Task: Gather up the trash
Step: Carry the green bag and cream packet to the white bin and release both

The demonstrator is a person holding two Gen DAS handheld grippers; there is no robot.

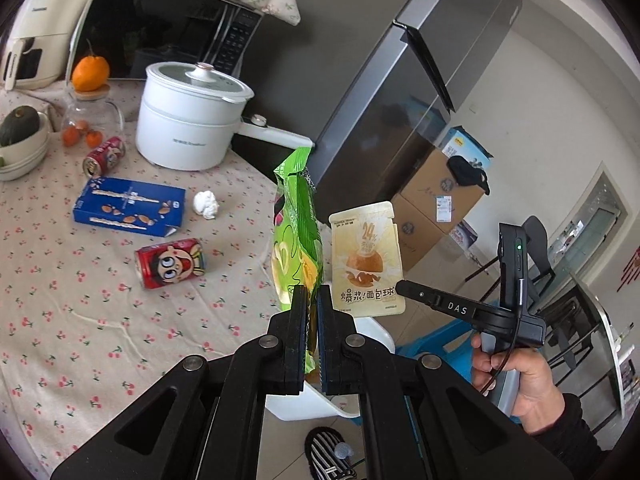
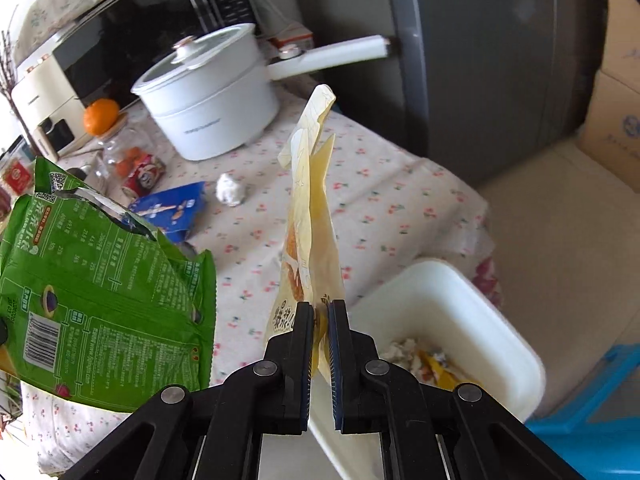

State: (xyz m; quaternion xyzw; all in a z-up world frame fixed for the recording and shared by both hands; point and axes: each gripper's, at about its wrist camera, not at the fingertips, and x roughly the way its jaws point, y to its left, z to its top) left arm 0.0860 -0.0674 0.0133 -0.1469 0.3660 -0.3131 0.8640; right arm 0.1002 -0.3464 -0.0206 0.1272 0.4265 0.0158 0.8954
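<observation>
My left gripper [image 1: 311,294] is shut on a green snack bag [image 1: 297,236], held upright past the table's right edge; the same green bag [image 2: 100,292] fills the lower left of the right wrist view. My right gripper [image 2: 320,308] is shut on a pale yellow bread wrapper [image 2: 310,200], hanging above a white bin [image 2: 480,312] with scraps inside. The left wrist view shows that yellow wrapper [image 1: 368,264] pinched by the right gripper's fingers [image 1: 416,292], with a hand [image 1: 516,376] on its handle. Two red cans [image 1: 170,263] [image 1: 104,157], a blue box [image 1: 130,206] and a crumpled tissue [image 1: 206,205] lie on the table.
A floral tablecloth [image 1: 80,320] covers the table. On it stand a white pot [image 1: 188,116], a microwave [image 1: 160,28], a glass jar with an orange on top [image 1: 90,74] and a bowl [image 1: 24,152]. A grey fridge [image 1: 400,80] and cardboard boxes [image 1: 436,196] stand right; a slipper [image 1: 328,452] is below.
</observation>
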